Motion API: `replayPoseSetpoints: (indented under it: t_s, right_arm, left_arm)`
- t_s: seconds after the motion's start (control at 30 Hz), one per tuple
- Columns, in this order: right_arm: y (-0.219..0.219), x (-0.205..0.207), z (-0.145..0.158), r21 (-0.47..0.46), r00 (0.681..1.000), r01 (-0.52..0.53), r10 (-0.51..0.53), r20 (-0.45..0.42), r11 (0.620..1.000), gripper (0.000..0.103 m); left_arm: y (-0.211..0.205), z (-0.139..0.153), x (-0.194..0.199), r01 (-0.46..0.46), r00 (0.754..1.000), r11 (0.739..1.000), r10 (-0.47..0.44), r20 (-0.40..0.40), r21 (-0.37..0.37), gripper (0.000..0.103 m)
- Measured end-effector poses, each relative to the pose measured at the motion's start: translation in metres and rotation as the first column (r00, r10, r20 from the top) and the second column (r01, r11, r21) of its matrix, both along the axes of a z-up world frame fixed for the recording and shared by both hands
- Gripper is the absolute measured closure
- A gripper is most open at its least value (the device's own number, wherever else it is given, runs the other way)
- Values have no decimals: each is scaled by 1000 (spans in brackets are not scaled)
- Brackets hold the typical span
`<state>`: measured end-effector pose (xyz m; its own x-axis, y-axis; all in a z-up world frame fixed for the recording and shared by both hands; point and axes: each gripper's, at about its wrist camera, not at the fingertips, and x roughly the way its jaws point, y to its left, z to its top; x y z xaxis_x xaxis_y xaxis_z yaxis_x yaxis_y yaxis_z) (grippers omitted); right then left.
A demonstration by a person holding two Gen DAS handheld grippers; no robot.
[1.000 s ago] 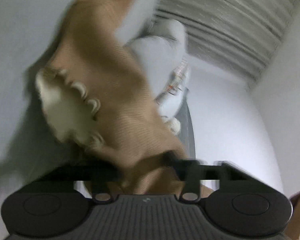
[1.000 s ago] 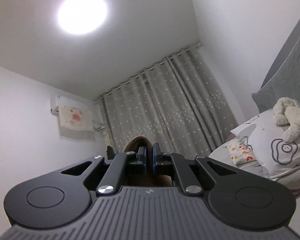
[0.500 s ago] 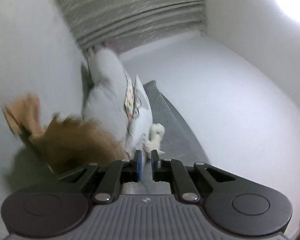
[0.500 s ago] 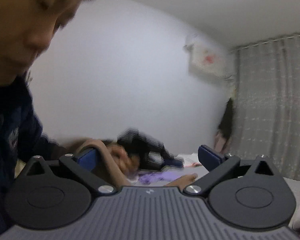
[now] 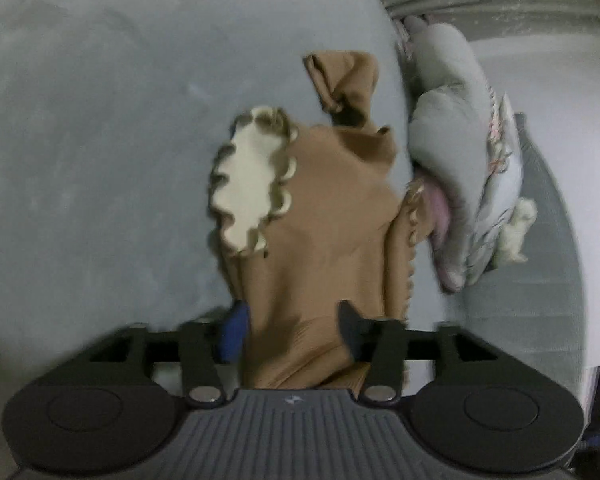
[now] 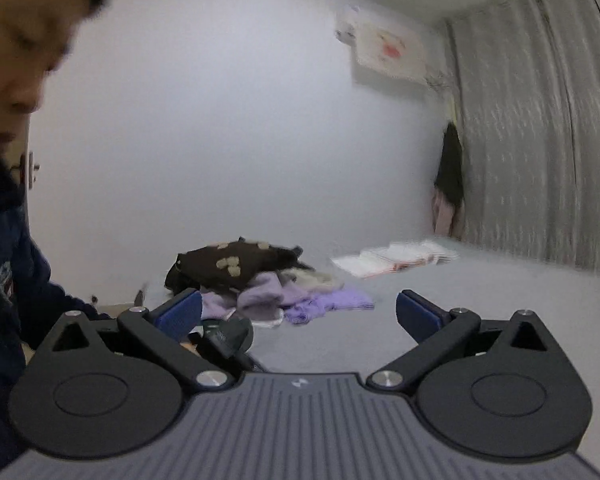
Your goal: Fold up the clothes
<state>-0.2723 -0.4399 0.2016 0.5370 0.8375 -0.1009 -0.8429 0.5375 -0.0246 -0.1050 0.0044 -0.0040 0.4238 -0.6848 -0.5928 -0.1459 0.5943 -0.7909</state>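
Note:
A brown garment (image 5: 332, 216) with a cream scalloped collar (image 5: 248, 184) lies spread on the grey bed sheet (image 5: 100, 120). Its near end runs between the fingers of my left gripper (image 5: 292, 326), whose jaws are opening; the pads stand apart from each other and do not pinch the cloth. My right gripper (image 6: 300, 312) is open wide with nothing in it. It points level across the bed at a pile of clothes, a dark brown garment (image 6: 236, 262) on top of purple ones (image 6: 300, 300).
Grey pillows (image 5: 456, 140) and a white plush toy (image 5: 518, 228) lie right of the brown garment. Folded white items (image 6: 396, 258) sit farther back on the bed, before the curtain (image 6: 540, 120). A person in a dark top (image 6: 4, 240) is at the left.
My left gripper has swung over the brown garment and gone from shut to jaws apart. My right gripper has opened wide and turned from the ceiling and curtain toward the clothes pile.

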Motion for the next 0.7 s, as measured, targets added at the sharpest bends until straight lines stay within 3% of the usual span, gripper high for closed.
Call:
replayPoseSetpoints:
  t_s: [0.07,0.1,0.17,0.2,0.3,0.37,0.4,0.47,0.57,0.6,0.63,0.67,0.7]
  right_arm:
    - [10,10,-2,-3,998,56,-57,-31,998,0]
    - [14,27,-8,-9,993,83,-84,-78,996,0]
    - [16,61,-14,-19,982,119,-121,-144,993,0]
    - [21,87,-22,-33,968,152,-155,-199,988,0]
    - [38,177,-54,-80,887,246,-258,-383,966,0]
    - [48,240,-77,-109,801,291,-305,-515,950,1]
    - [49,270,-90,-128,758,303,-320,-568,944,5]
    - [54,312,-119,-194,702,297,-352,-619,935,20]
    - [89,366,-167,-433,623,225,-471,-625,873,32]
    - [110,380,-188,-520,597,179,-512,-617,836,43]
    - [125,392,-199,-569,586,150,-536,-608,808,45]
    - [133,396,-199,-576,592,164,-547,-592,801,50]
    - [142,393,-199,-575,601,192,-558,-571,795,77]
  left_arm:
    - [-13,0,9,-22,1000,1000,23,14,-6,17]
    - [-26,-3,16,-33,999,999,33,17,-4,15]
    - [-36,-4,21,-28,999,1000,28,37,13,0]
    - [-41,-5,19,-25,998,999,23,56,31,1]
    - [-33,-10,-9,-29,995,993,18,94,114,1]
    - [-33,-11,-18,-11,992,991,-5,123,135,3]
    - [-35,-12,-17,-5,991,994,-10,133,110,9]
    - [-35,-19,-13,6,993,998,-13,117,62,56]
    - [-27,-33,-10,-14,997,999,11,82,39,92]
    - [-23,-36,-11,-22,997,999,20,73,26,93]
    - [-20,-39,-11,-29,997,999,28,65,15,94]
    - [-17,-36,-13,-36,997,999,35,72,13,95]
    - [-13,-32,-15,-43,996,999,42,82,12,95]
